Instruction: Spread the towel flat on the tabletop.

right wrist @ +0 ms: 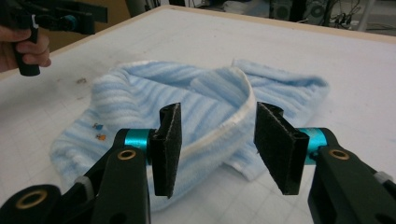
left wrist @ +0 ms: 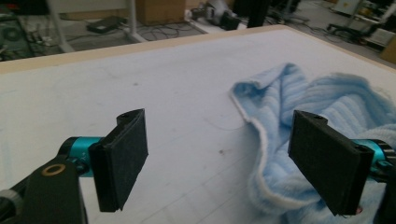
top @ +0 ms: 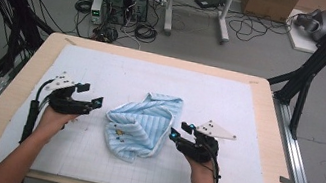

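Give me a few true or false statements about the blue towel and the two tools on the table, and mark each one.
1. The blue striped towel lies crumpled between the two tools. True.
2. The left tool is clamped on the towel. False: its jaws stand open and hold nothing, with the towel's edge near one jaw.
3. The right tool is open. True.
4. The towel is spread flat and smooth. False: it is bunched and folded over.
5. The towel rests on the white mat. True.
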The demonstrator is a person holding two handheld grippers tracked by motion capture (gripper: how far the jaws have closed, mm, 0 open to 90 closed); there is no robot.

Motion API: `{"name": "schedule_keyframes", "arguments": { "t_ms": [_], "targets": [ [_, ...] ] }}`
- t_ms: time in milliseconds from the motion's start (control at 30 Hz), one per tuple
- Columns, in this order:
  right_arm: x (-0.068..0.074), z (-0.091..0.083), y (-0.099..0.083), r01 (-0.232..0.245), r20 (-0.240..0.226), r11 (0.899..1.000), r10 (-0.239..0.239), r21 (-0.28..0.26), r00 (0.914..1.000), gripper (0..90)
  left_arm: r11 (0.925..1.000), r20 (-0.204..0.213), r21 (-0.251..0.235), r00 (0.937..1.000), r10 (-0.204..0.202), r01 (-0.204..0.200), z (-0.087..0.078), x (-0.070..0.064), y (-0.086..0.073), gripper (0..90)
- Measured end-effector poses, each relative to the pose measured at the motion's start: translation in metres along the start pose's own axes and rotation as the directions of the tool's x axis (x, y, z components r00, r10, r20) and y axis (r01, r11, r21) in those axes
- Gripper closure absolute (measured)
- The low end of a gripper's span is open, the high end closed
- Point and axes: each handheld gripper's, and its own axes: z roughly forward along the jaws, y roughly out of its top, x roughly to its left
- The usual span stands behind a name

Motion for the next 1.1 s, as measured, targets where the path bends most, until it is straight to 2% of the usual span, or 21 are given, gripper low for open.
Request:
{"name": "schedule_keyframes", "arguments": {
  "t_ms": [167, 233, 300, 367, 433, 467, 500, 533, 567, 600, 633, 700, 767, 833, 867, 900, 1000, 1067, 1100],
  "targets": [
    [-0.001, -0.004, -0.006, -0.011, 0.008, 1.000, 0.011, 0.009, 0.9999, 49.9, 0.9966, 0.061, 0.081, 0.9981, 0.004, -0.009, 0.035, -0.006, 0.006, 30.4],
    [0.000, -0.004, -0.007, -0.018, 0.011, 1.000, 0.018, 0.015, 0.9998, 49.2, 0.9900, 0.069, 0.140, 0.9976, 0.006, -0.015, 0.050, -0.009, 0.004, 31.6],
    [0.003, -0.003, -0.008, -0.027, 0.000, 0.999, 0.027, 0.020, 0.9996, 47.5, 0.9741, 0.065, 0.223, 0.9976, 0.022, -0.036, 0.063, -0.012, 0.001, 34.5],
    [0.008, 0.000, -0.008, -0.025, -0.011, 0.999, 0.025, 0.031, 0.9996, 46.5, 0.9606, 0.078, 0.274, 0.9966, 0.027, -0.047, 0.071, -0.014, -0.004, 41.6],
    [0.012, 0.004, -0.008, -0.015, -0.020, 0.999, 0.016, 0.039, 0.9997, 44.6, 0.9471, 0.085, 0.314, 0.9955, 0.041, -0.066, 0.075, -0.015, -0.008, 54.7],
    [0.014, 0.008, -0.008, -0.012, -0.022, 0.999, 0.013, 0.043, 0.9997, 43.3, 0.9459, 0.097, 0.317, 0.9946, 0.038, -0.067, 0.076, -0.015, -0.009, 63.3],
    [0.017, 0.016, -0.008, -0.022, -0.016, 0.998, 0.023, 0.062, 0.9996, 38.9, 0.9464, 0.101, 0.316, 0.9941, 0.039, -0.070, 0.076, -0.014, -0.010, 77.9],
    [0.017, 0.016, -0.008, -0.022, -0.016, 0.998, 0.023, 0.062, 0.9996, 38.9, 0.9498, 0.100, 0.306, 0.9943, 0.036, -0.065, 0.076, -0.014, -0.010, 77.9],
    [0.019, 0.019, -0.008, -0.022, -0.014, 0.997, 0.023, 0.071, 0.9996, 37.3, 0.9579, 0.092, 0.283, 0.9955, 0.023, -0.048, 0.075, -0.013, -0.008, 82.5],
    [0.024, 0.030, -0.009, -0.010, 0.005, 0.995, 0.010, 0.100, 0.9999, 35.7, 0.9660, 0.078, 0.257, 0.9969, 0.010, -0.030, 0.073, -0.011, -0.006, 86.3],
    [0.024, 0.030, -0.009, -0.010, 0.005, 0.995, 0.010, 0.100, 0.9999, 35.7, 0.9738, 0.065, 0.227, 0.9979, -0.001, -0.013, 0.071, -0.009, -0.004, 86.3],
    [0.029, 0.040, -0.011, -0.017, 0.027, 0.990, 0.013, 0.139, 0.9995, 35.1, 0.9847, 0.033, 0.173, 0.9991, -0.024, 0.018, 0.065, -0.003, 0.000, 87.0],
    [0.031, 0.050, -0.015, -0.015, 0.079, 0.979, -0.001, 0.203, 0.9969, 35.5, 0.9877, 0.012, 0.156, 0.9997, -0.020, 0.018, 0.060, 0.001, 0.003, 87.4],
    [0.030, 0.057, -0.019, -0.029, 0.125, 0.965, -0.003, 0.259, 0.9922, 40.6, 0.9891, -0.012, 0.146, 0.9998, -0.018, 0.020, 0.055, 0.006, 0.004, 87.6],
    [0.028, 0.058, -0.021, -0.042, 0.132, 0.961, 0.005, 0.273, 0.9913, 46.7, 0.9903, -0.025, 0.137, 0.9995, -0.020, 0.023, 0.053, 0.007, 0.005, 87.6],
    [0.026, 0.058, -0.023, -0.051, 0.124, 0.959, 0.017, 0.278, 0.9922, 56.4, 0.9915, -0.031, 0.127, 0.9992, -0.023, 0.027, 0.051, 0.009, 0.006, 87.7],
    [0.024, 0.057, -0.024, -0.017, 0.110, 0.956, -0.016, 0.292, 0.9938, 74.9, 0.9945, -0.059, 0.101, 0.9980, -0.024, 0.030, 0.047, 0.014, 0.008, 87.7],
    [0.024, 0.055, -0.024, 0.015, 0.117, 0.955, -0.052, 0.296, 0.9918, 81.2, 0.9952, -0.082, 0.090, 0.9961, -0.030, 0.038, 0.045, 0.017, 0.008, 87.7],
    [0.023, 0.054, -0.024, 0.015, 0.125, 0.956, -0.054, 0.294, 0.9906, 83.7, 0.9950, -0.091, 0.093, 0.9955, -0.028, 0.037, 0.043, 0.020, 0.008, 87.9]
  ]
}}
